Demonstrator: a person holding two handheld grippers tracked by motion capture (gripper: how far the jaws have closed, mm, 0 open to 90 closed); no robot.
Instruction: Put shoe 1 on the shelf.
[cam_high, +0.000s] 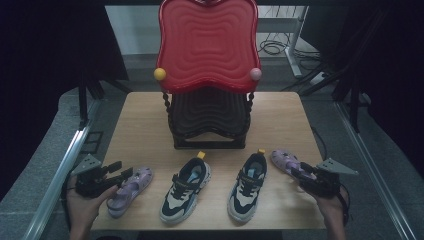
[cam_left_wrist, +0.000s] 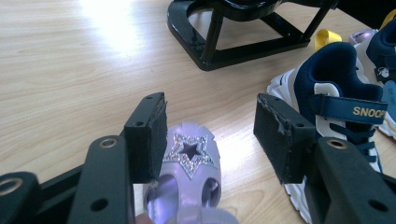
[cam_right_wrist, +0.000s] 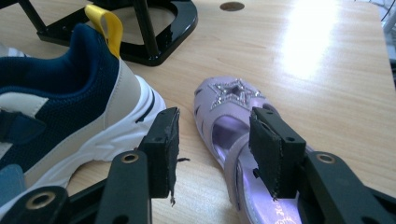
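Both hands lie low at table level, each gripper (cam_high: 120, 172) (cam_high: 299, 176) spread over a purple sandal (cam_high: 131, 189) (cam_high: 285, 161).

On the table (cam_high: 140, 115), four shoes lay in a row before the rack (cam_high: 209, 100): two sneakers (cam_high: 186, 189) (cam_high: 248, 186) between the left sandal (cam_high: 131, 190) and right sandal (cam_high: 286, 161)

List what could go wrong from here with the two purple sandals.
The left gripper stands open with one pad against the left purple sandal; closing could nudge it into the left sneaker. The right gripper is open around the right purple sandal; it may skid on the table.
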